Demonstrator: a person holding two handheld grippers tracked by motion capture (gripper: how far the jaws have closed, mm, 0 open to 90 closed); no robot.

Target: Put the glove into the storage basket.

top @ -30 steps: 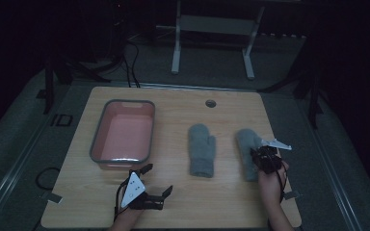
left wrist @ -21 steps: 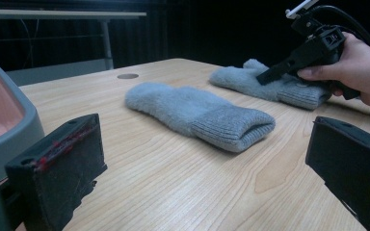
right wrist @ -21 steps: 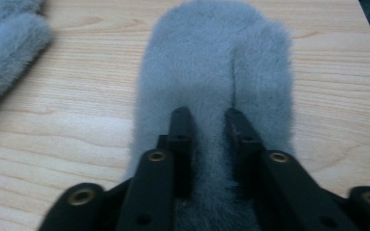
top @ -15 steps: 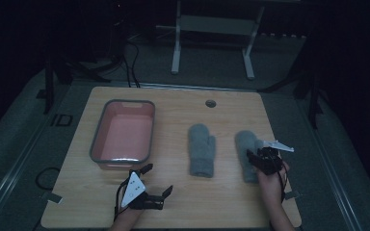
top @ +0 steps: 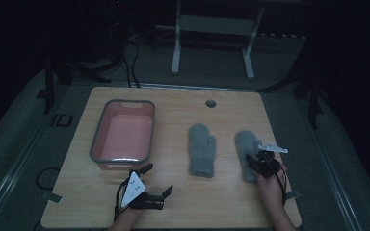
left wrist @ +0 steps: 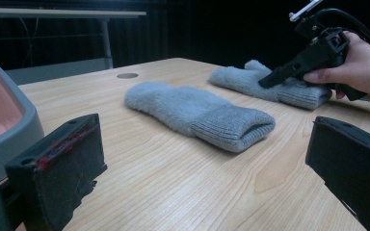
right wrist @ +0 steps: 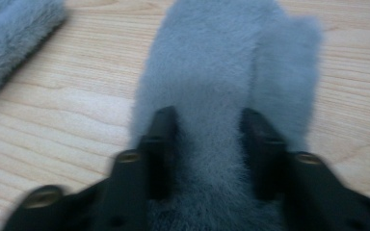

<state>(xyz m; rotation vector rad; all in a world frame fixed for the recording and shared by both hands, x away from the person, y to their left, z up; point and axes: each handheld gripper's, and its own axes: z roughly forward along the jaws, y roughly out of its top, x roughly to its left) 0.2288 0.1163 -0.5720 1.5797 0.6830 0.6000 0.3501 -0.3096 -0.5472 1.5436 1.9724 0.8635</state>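
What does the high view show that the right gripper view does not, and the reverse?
High view: the pink tub and the left gripper, open near the table's front edge. Right gripper view: the right gripper up close, its jaws having just been closing, with the fur of the right mitten between them. Shared: the right mitten, the other mitten and the wooden table.

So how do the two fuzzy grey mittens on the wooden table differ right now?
The right fuzzy grey mitten has the right gripper pressed into its cuff end, fingers sunk in the pile; the left fuzzy grey mitten lies untouched. The left mitten sits nearer the pink tub. Both lie flat, cuffs toward the person, same colour.
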